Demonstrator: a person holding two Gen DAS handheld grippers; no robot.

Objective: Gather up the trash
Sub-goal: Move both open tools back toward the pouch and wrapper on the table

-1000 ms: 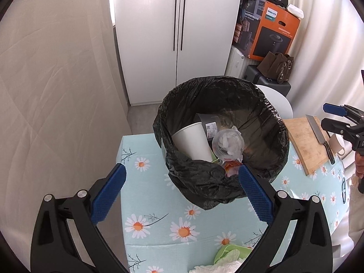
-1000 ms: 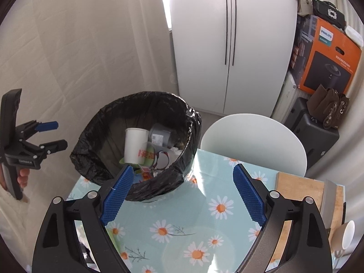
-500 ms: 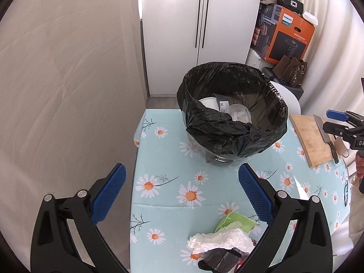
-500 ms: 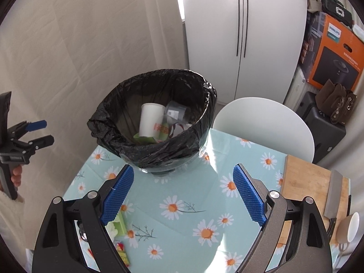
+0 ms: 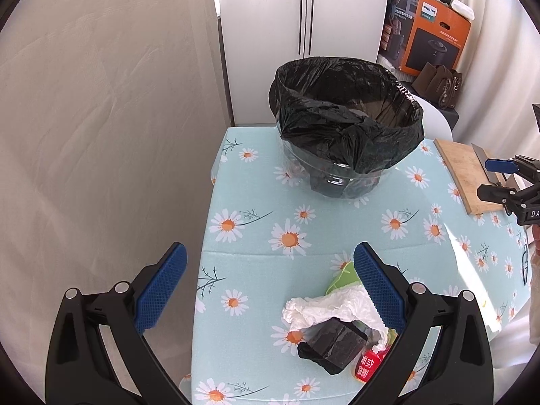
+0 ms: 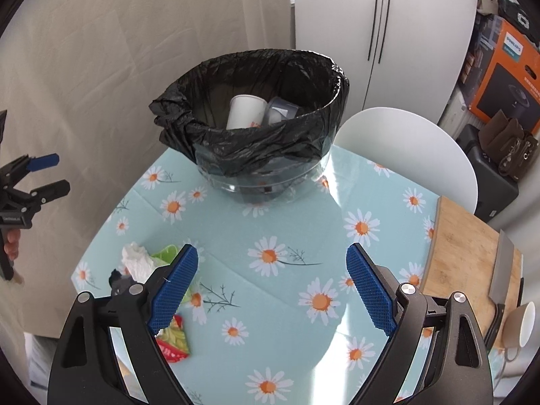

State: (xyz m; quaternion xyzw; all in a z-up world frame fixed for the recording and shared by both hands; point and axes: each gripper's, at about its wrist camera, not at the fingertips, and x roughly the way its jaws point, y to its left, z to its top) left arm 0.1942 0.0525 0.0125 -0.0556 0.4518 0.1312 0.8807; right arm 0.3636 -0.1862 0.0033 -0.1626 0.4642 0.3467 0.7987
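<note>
Two grippers hang over the desk [image 5: 256,236], and both have their jaws spread wide with nothing between them. The left gripper [image 5: 270,290] is the nearer one to the trash that remains. This trash is a small heap at the near edge of the desk: a white tissue [image 5: 324,307], a black wrapper [image 5: 332,344] lying on it, a green scrap [image 5: 341,278] behind, and a red packet [image 5: 368,366] at the near side. In the left view the heap lies low and to the right, touching or partly under the right jaw, so I judge the gripper must shift a little to the right and go down to bring the heap between the jaws. The tissue is stretched roughly along the line from one jaw to the other, which suggests a small turn of the wrist before closing. From the right gripper [image 6: 271,290] the same heap is off to its left, partly hidden behind its left jaw.

Farther on the flowered cloth stands the bin [image 6: 256,118] with a black bag, holding a white cup [image 6: 244,111] and other pieces. To the right lie a board [image 6: 469,256], a knife [image 6: 503,273] and a mug [image 6: 521,324]. Behind are a white chair [image 6: 405,148], a white cupboard [image 6: 381,27], a curtain [image 5: 101,101] and an orange box [image 6: 503,77].
</note>
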